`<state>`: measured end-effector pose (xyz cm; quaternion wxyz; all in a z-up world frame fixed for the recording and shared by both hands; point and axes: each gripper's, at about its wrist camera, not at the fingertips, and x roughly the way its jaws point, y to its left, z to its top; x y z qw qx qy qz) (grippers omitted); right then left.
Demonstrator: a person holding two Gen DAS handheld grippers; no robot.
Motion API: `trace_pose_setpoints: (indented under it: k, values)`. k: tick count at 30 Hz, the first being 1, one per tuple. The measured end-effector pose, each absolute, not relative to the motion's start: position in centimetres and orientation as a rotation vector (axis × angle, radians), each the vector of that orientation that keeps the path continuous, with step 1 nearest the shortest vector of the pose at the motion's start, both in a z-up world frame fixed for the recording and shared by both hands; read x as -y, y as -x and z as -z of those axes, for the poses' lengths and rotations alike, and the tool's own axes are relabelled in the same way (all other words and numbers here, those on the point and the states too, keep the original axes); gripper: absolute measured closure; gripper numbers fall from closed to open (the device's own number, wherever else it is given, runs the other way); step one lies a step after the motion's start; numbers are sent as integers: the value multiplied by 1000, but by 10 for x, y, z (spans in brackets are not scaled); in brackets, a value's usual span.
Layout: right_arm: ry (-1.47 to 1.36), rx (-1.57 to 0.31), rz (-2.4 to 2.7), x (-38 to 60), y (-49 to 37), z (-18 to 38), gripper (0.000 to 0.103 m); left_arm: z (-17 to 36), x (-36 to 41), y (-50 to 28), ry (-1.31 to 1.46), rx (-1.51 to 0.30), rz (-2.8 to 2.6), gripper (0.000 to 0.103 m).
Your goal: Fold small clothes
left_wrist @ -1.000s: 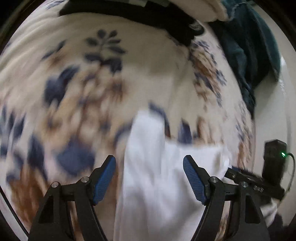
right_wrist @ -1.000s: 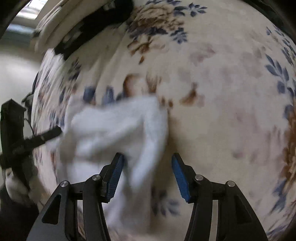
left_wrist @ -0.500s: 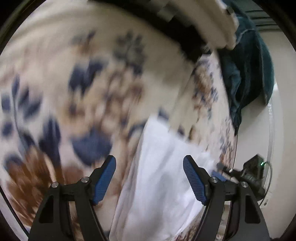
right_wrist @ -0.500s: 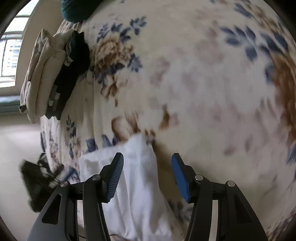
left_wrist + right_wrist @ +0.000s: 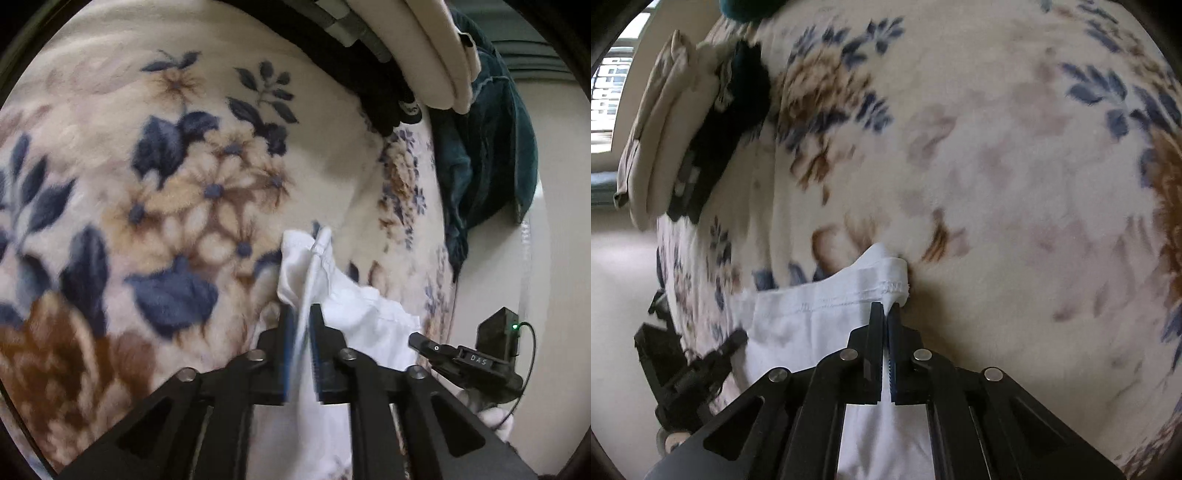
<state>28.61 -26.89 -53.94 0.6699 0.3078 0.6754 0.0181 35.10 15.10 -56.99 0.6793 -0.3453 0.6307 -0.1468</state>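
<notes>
1. Both grippers, open half a second ago, now pinch the small white cotton garment [image 5: 820,325] lying on the floral fleece blanket [image 5: 177,177].
2. Left gripper [image 5: 303,325] clamps one bunched edge; right gripper [image 5: 888,325] clamps the stitched hem corner.
3. The fold can likely begin.

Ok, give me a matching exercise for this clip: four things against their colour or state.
Things:
1. left gripper
2. blanket
3. hanging cloth
4. folded stack

Colour or state:
A. dark teal
B. beige, at the blanket's edge
C. shut on the white garment
D. cream with blue and brown flowers

Pairs: 1-C, 2-D, 3-A, 4-B
</notes>
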Motion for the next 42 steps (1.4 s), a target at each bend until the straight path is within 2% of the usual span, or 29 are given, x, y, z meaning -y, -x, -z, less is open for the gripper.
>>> trace_pose_setpoints:
  k: [1, 2, 3, 4, 6, 7, 11, 13, 14, 15, 16, 18, 19, 25, 26, 28, 29, 30, 32, 33, 34, 38, 42]
  values:
    - [-697, -1526, -58, 269, -283, 536, 99, 561, -156, -342, 773, -1411, 331, 69]
    - [-706, -1535, -89, 271, -277, 532, 97, 554, -159, -333, 764, -1401, 332, 52]
    - [-716, -1548, -110, 273, -268, 527, 87, 547, -162, -322, 752, -1395, 329, 46]
    - [-722, -1557, -122, 276, -258, 525, 66, 544, -162, -314, 745, -1393, 329, 46]
    - [-745, -1600, -140, 280, -229, 528, 44, 543, -161, -291, 749, -1416, 353, 46]
    - [-760, -1643, -138, 280, -215, 537, 44, 547, -158, -280, 757, -1439, 359, 46]
    - [-879, -1797, -177, 272, -166, 577, 44, 572, -143, -239, 830, -1516, 370, 47]
    - [-884, -1827, -214, 263, -154, 586, 44, 571, -136, -230, 822, -1484, 382, 49]
    - [-881, -1830, -221, 260, -152, 587, 45, 567, -133, -228, 789, -1453, 373, 55]
    - [-877, -1829, -227, 257, -151, 588, 53, 565, -131, -227, 768, -1437, 358, 87]
    - [-869, -1823, -225, 255, -151, 587, 72, 564, -131, -227, 760, -1436, 339, 96]
    - [-811, -1813, -196, 252, -153, 582, 90, 563, -135, -228, 759, -1420, 290, 96]
    - [-793, -1802, -191, 251, -155, 577, 93, 563, -135, -229, 747, -1416, 284, 97]
    - [-530, -1772, -140, 236, -167, 544, 99, 564, -140, -243, 730, -1458, 330, 97]
    - [-499, -1775, -140, 236, -170, 541, 99, 567, -144, -243, 764, -1490, 328, 95]
    - [-450, -1804, -161, 238, -175, 541, 99, 566, -153, -241, 792, -1507, 315, 78]
    - [-470, -1804, -161, 244, -178, 542, 99, 563, -157, -240, 796, -1498, 311, 51]
    - [-516, -1793, -169, 251, -181, 542, 97, 560, -160, -240, 801, -1482, 307, 29]
    - [-674, -1745, -209, 268, -191, 545, 86, 559, -165, -248, 860, -1424, 331, 28]
    - [-729, -1723, -215, 274, -193, 547, 56, 562, -165, -252, 879, -1419, 341, 28]
    - [-779, -1700, -222, 279, -195, 550, 39, 569, -162, -259, 902, -1416, 362, 28]
    - [-994, -1636, -297, 283, -213, 586, 38, 609, -136, -288, 918, -1475, 420, 28]
    - [-1009, -1607, -395, 255, -230, 607, 36, 612, -115, -299, 846, -1471, 475, 29]
